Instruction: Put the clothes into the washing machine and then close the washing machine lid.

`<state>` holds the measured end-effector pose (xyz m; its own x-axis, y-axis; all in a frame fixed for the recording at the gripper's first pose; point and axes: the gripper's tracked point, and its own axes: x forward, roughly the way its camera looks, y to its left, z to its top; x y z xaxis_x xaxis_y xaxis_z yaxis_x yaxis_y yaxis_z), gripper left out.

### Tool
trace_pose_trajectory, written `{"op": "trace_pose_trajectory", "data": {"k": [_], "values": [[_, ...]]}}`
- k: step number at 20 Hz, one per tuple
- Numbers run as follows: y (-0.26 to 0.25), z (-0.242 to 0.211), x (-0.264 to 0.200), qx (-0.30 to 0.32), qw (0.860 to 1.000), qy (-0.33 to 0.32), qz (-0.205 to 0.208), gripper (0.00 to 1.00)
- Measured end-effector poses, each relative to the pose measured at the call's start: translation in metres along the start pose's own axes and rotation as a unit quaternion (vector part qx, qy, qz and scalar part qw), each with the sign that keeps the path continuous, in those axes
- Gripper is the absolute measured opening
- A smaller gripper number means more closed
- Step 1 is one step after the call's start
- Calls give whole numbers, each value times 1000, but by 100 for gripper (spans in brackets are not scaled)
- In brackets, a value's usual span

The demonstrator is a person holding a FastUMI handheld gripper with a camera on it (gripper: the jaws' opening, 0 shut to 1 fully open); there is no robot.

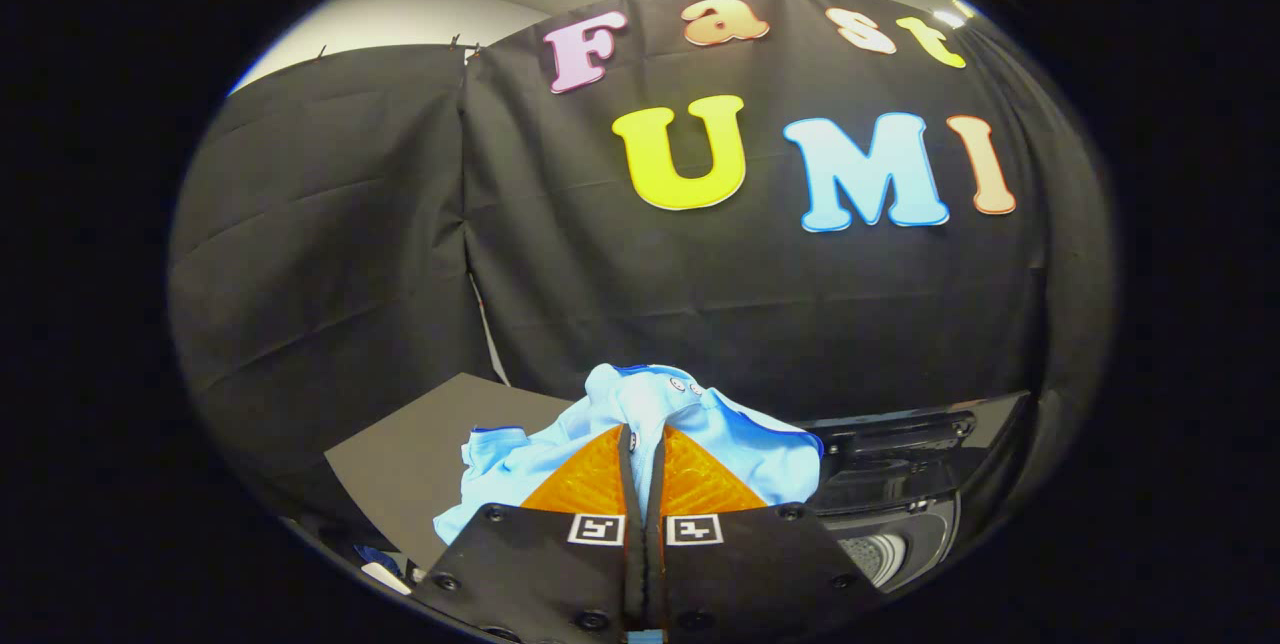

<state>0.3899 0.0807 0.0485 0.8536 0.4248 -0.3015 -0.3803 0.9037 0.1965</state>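
Garment, pale blue, hangs pinched in my closed gripper left of the washer, its loose folds likely to snag the rim unless I centre it first.

Camera rides the tool, facing the booth wall.

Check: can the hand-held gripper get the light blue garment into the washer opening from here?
Probably yes. The hand-held gripper is shut on the light blue garment, held up in the air, and the washing machine sits just beyond and below with its drum opening uncovered.
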Motion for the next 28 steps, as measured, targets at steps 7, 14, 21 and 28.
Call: {"op": "trace_pose_trajectory", "data": {"k": [7,14,21,28], "values": [[-77,-9,-26,20,997,-10,-69,1],[-128,-48,-36,21,993,14,-117,1],[-164,-112,-23,30,987,65,-147,1],[-186,-174,-6,35,978,117,-169,1]]}}
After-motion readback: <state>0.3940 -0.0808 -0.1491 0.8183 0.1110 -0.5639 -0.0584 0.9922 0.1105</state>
